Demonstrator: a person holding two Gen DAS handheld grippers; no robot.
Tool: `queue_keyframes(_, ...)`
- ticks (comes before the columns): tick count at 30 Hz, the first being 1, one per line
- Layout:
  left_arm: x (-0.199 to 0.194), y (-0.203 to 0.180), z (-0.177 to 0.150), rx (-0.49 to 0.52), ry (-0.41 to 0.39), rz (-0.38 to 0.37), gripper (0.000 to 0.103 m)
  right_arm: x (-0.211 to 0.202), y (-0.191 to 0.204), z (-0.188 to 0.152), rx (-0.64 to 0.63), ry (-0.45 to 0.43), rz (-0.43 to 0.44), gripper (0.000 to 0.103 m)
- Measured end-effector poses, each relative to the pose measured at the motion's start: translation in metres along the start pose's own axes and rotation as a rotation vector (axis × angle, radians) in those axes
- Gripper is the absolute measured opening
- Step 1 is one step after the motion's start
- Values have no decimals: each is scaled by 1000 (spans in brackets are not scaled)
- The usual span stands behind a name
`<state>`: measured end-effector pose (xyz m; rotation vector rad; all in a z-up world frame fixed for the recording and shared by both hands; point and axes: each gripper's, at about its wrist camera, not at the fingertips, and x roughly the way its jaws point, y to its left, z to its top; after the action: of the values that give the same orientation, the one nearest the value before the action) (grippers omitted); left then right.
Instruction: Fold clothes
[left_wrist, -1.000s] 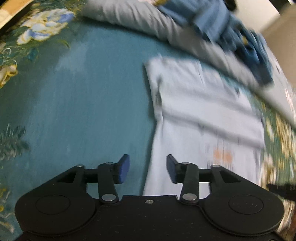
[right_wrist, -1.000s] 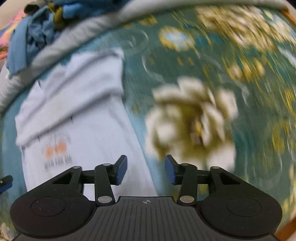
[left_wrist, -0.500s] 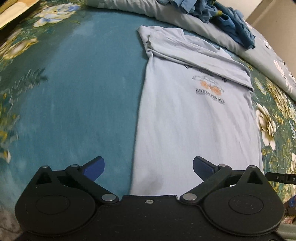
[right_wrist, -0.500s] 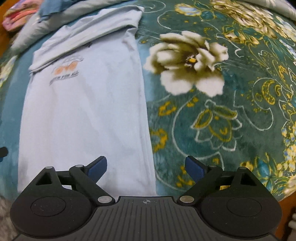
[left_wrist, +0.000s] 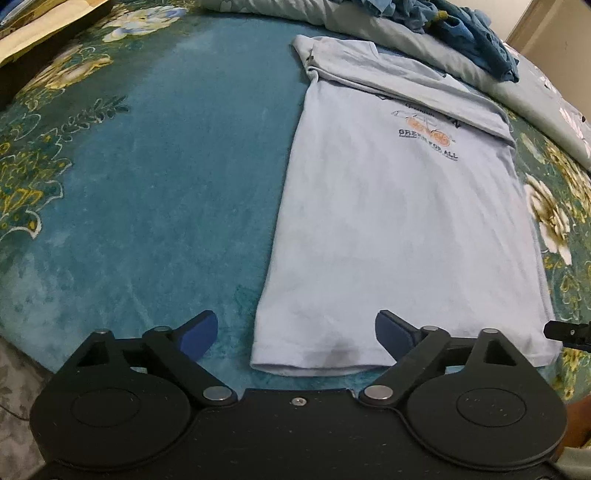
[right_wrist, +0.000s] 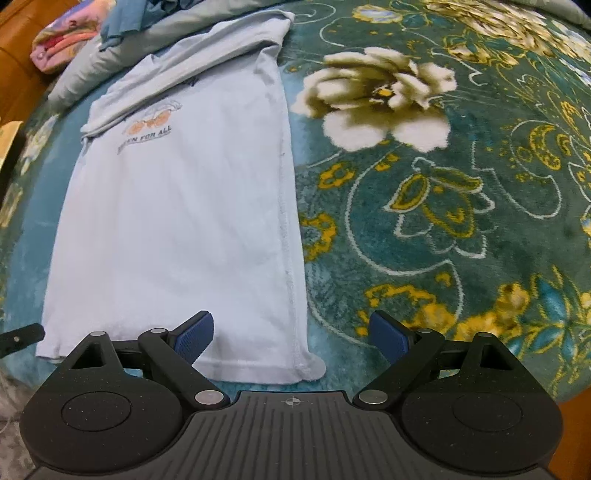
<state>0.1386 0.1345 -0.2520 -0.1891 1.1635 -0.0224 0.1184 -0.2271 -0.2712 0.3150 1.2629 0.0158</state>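
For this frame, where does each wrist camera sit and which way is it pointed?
Left wrist: behind the open left gripper, looking forward over the near left hem corner of the light blue T-shirt; its own fingers show, with the other gripper's tip at the right edge.
Right wrist: behind the open right gripper, looking over the shirt's near right corner and the floral blanket; its own fingers show.
Shared: the same shirt, its printed logo and the blanket.
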Motion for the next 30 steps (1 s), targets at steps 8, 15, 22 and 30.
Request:
queue_keyframes(8,17,10,-11,3,18,-19,77,9,-2,-6,-14,-30,-10,92)
queue_keyframes(15,17,18,-14,-24,12,-57,69,9,5,-8,-4,-27,3,71)
queue_keyframes(22,14,35,-16,-90,26,-143,55,8,20,-11,-8,5,51,43)
queue_keyframes(30,14,43,-18,-154,41,-211,53,3,12,-9,30,34,38,27)
